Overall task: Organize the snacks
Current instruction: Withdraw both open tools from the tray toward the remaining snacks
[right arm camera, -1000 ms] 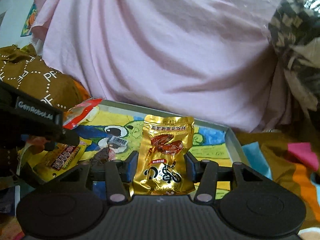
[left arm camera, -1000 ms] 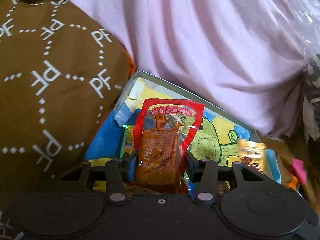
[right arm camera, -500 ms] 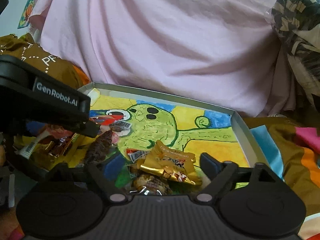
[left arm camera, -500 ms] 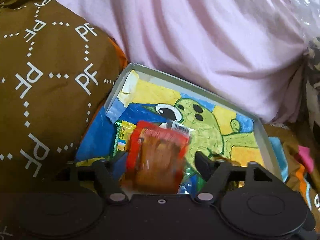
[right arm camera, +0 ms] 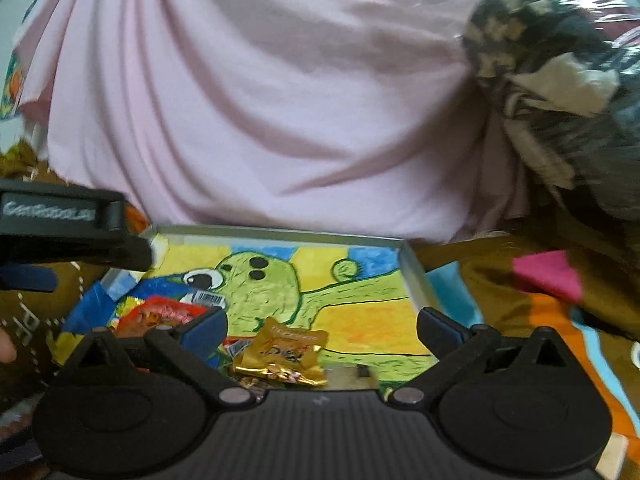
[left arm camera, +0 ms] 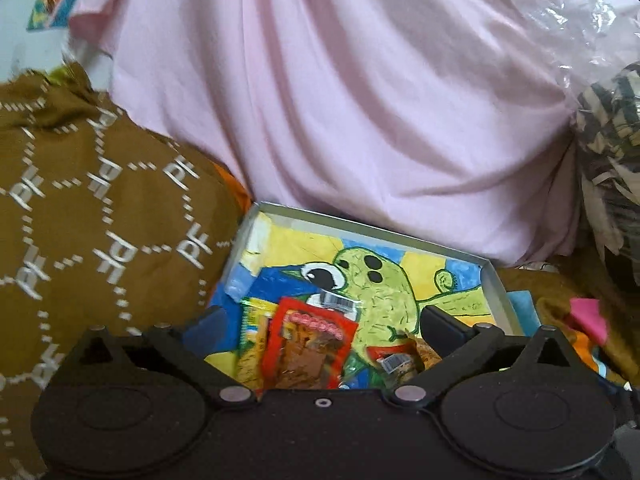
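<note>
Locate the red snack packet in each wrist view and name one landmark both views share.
Left wrist: the red snack packet lies low at centre, between the open jaws of the left gripper, in the tray.
Right wrist: the same packet sits low at left, partly behind a finger of the right gripper.
Shared landmark: the green cartoon creature painted on the tray floor.

- The red snack packet [left arm camera: 310, 354] lies flat at the lower centre of the left wrist view, brown contents showing through its clear window.
- The gold snack packet [right arm camera: 282, 354] lies crumpled at the lower centre of the right wrist view.
- Both rest in the shallow tray [right arm camera: 414, 276], grey-rimmed, its floor a green cartoon creature on yellow and blue.
</note>
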A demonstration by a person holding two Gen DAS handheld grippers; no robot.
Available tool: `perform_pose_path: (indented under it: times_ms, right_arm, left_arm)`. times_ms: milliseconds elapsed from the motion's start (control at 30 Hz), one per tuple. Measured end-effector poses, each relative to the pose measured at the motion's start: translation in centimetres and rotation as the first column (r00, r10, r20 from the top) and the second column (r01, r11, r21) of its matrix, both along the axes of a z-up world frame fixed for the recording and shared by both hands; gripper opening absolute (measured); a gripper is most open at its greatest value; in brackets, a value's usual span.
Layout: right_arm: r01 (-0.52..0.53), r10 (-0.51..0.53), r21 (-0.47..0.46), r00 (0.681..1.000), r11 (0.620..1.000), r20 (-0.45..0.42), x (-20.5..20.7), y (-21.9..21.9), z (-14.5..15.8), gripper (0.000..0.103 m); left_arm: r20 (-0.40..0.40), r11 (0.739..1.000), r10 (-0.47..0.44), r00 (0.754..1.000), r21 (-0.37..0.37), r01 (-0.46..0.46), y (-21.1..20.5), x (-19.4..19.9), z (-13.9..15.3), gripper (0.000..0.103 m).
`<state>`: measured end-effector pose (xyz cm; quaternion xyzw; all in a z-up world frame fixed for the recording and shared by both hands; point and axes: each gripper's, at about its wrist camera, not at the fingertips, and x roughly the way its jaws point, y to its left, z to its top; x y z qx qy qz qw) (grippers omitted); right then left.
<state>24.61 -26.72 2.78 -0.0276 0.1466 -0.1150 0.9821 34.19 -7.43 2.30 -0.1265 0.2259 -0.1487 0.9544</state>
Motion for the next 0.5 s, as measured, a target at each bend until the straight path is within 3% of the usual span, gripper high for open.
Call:
perform_pose_path:
  times_ms: [200,500]
  right_arm:
    - [0.007,-0.009,0.065,0.999,0.998,0.036,-4.7,-0.6,2.0,0.103]
    - [-0.028,0.026,0.034,0.998,0.999,0.062,-12.2,0.3,2.6,0.103]
  left_arm:
    - [0.029,0.998,0.022,0.999,0.050,-0.023,1.5,-4.1,1.7,0.102]
    - [0.021,0.993,0.057,0.998,0.107,-0.059,4.0,-10.8,1.6,0.102]
